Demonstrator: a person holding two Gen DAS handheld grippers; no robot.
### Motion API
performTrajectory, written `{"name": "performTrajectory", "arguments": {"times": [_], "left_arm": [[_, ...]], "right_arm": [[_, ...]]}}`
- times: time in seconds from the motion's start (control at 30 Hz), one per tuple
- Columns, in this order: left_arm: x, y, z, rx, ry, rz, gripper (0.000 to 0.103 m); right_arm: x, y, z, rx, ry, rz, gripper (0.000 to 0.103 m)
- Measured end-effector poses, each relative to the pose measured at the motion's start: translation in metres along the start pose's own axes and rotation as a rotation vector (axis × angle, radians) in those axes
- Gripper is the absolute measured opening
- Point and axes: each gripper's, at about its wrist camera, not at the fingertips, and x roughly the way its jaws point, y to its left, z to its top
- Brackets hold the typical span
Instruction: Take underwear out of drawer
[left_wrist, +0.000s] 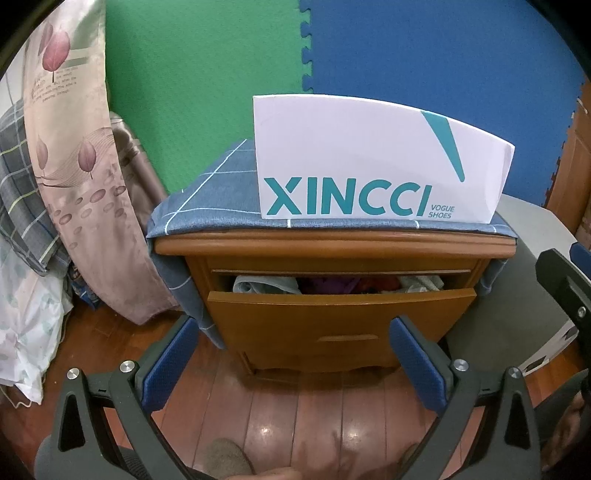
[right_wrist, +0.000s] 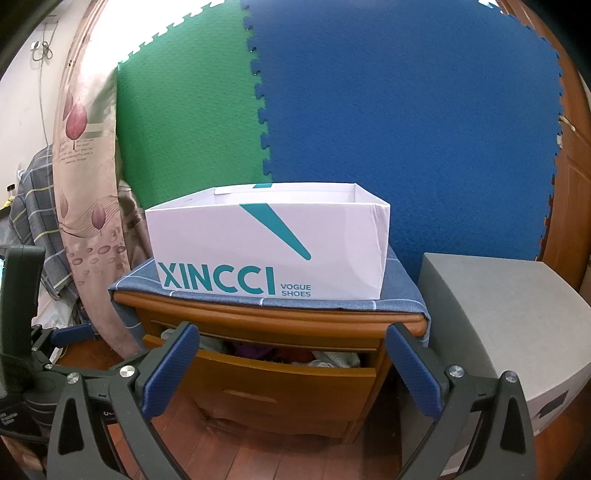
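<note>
Wooden nightstand (left_wrist: 332, 332) with its top drawer (left_wrist: 340, 306) partly pulled out; bunched underwear (left_wrist: 325, 285) lies inside, its long axis not discernible. A white shoe box (right_wrist: 273, 251) stands on the cloth-covered surface above. Left claw (left_wrist: 295, 365) and right claw (right_wrist: 291, 373) hover near the drawer front, both spread and empty. Advised: descend steeply into the gap, clear of the drawer's front panel, and pinch one garment only.

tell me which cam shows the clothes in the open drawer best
The left wrist view: it looks straight into the drawer, showing the clothes unobstructed across its width. In the right wrist view, the clothes appear at an angle, partly hidden behind a finger.
</note>
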Motion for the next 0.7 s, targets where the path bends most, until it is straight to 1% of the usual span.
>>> {"name": "performTrajectory", "arguments": {"times": [0.3, 0.7], "left_arm": [[-0.0014, -0.0001, -0.0065, -0.007, 0.0, -0.002, 0.102], [0.0, -0.0004, -0.0028, -0.007, 0.007, -0.001, 0.102]], "right_arm": [[0.0006, -0.0011, 0.0004, 0.001, -0.001, 0.0, 0.103], [0.0001, -0.0002, -0.0006, 0.002, 0.001, 0.003, 0.103]]}}
